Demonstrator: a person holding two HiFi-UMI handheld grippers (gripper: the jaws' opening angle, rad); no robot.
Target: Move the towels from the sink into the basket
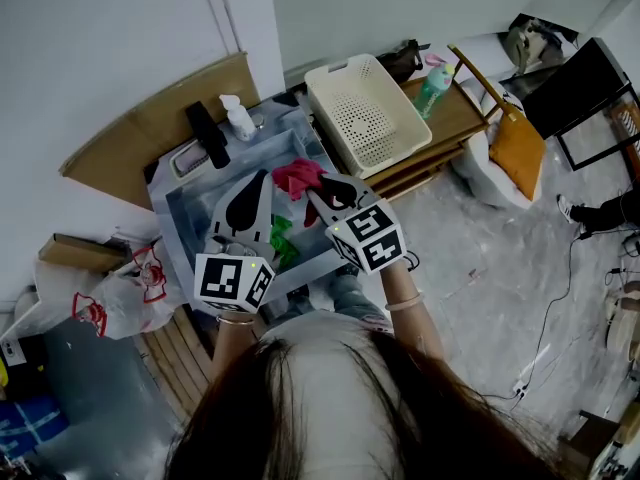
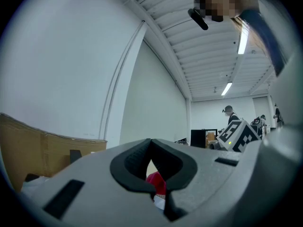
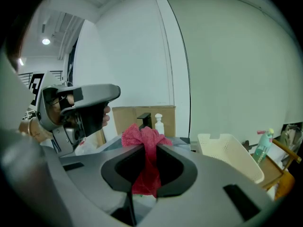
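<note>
Red towel point(image 3: 143, 137) hangs pinched in right tongs point(image 3: 150, 145) above the sink point(image 1: 177, 230).

left gripper point(image 1: 262, 178): jaws closed tip to tip, nothing pinched, held about level. right gripper point(image 1: 312, 194): jaws clamped on a red terry cloth towel point(image 3: 142, 137), nose tilted slightly down. the 2 grippers sit side by side, close but apart. left forearm point(image 1: 233, 334) and right forearm point(image 1: 406, 306) are bare, reaching forward.

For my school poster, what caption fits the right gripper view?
The right hand-held gripper pinches a red towel, with the cream basket waiting nearby.
</note>
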